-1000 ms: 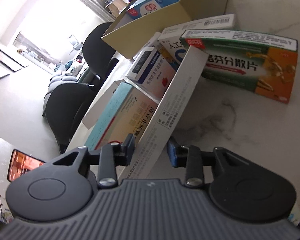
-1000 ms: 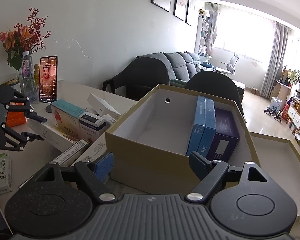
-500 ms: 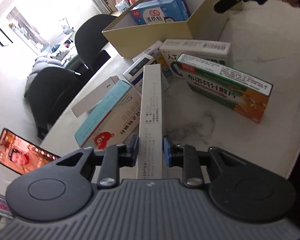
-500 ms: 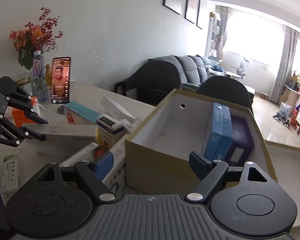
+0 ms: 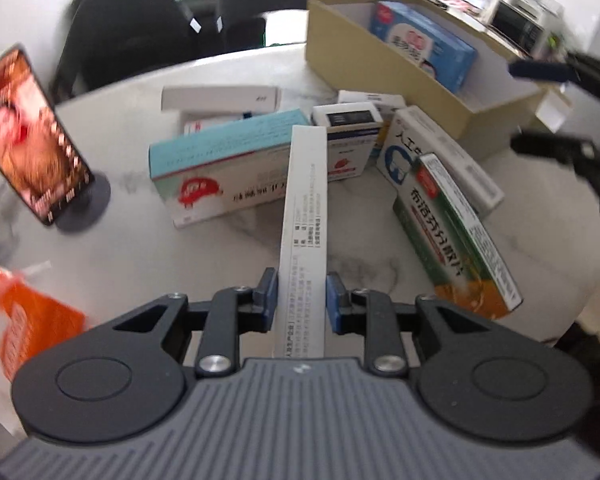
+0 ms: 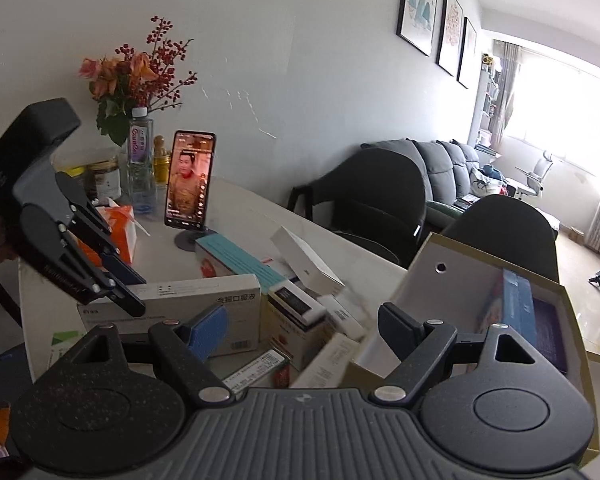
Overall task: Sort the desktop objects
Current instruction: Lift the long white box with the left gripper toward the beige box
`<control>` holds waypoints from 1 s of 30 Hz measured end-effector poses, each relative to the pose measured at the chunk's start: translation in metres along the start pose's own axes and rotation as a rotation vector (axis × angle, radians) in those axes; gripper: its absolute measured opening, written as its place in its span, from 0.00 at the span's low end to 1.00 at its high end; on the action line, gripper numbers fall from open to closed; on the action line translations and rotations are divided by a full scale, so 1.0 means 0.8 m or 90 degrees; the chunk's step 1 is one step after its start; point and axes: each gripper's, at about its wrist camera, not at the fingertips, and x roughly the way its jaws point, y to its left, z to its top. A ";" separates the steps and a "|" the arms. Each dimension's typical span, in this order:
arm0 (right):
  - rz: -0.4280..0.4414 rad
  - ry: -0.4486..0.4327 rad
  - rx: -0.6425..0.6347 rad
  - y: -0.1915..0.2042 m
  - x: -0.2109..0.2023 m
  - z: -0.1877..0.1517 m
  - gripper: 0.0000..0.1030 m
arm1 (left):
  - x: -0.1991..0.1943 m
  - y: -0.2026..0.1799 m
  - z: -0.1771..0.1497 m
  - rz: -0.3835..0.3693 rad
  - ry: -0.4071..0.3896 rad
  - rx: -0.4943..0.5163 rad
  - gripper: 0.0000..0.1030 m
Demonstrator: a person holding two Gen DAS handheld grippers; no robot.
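White carton point(image 5: 304, 216) sits clamped in the left claw point(image 5: 302, 298), raised above the marble counter point(image 5: 204, 256) near the cardboard box point(image 5: 404, 68); the right claw point(image 6: 302, 328) gapes empty.

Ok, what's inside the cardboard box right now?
The cardboard box holds a light blue carton standing beside a dark purple one. The right gripper covers part of its floor.

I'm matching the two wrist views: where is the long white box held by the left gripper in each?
Left wrist: long white box runs up the centre, clamped in the left gripper.
Right wrist: lower left, lying sideways.
Shared landmark: the phone on its stand.
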 end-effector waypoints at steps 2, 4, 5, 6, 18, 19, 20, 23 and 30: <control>0.001 -0.002 0.012 -0.002 -0.001 -0.003 0.82 | 0.004 -0.002 0.006 -0.001 0.014 0.003 0.23; 0.002 -0.004 0.025 -0.005 -0.003 -0.007 0.82 | 0.008 -0.004 0.013 -0.004 0.028 0.012 0.23; 0.002 -0.005 0.032 -0.006 -0.004 -0.009 0.82 | 0.009 -0.004 0.016 -0.007 0.033 0.018 0.23; 0.002 -0.006 0.038 -0.007 -0.005 -0.010 0.82 | 0.011 -0.005 0.019 -0.013 0.039 0.025 0.23; -0.012 -0.026 0.135 -0.033 -0.026 -0.049 0.82 | 0.064 -0.023 0.062 0.018 0.144 0.084 0.24; -0.015 -0.027 0.144 -0.037 -0.028 -0.053 0.82 | 0.065 -0.025 0.063 0.021 0.149 0.086 0.23; -0.018 -0.029 0.153 -0.041 -0.031 -0.057 0.83 | 0.066 -0.026 0.064 0.024 0.154 0.087 0.23; -0.020 -0.034 0.173 -0.048 -0.036 -0.065 0.83 | 0.066 -0.022 0.064 0.028 0.159 0.067 0.22; -0.019 -0.048 0.210 -0.059 -0.046 -0.082 0.83 | 0.057 -0.004 0.058 0.007 0.137 -0.036 0.22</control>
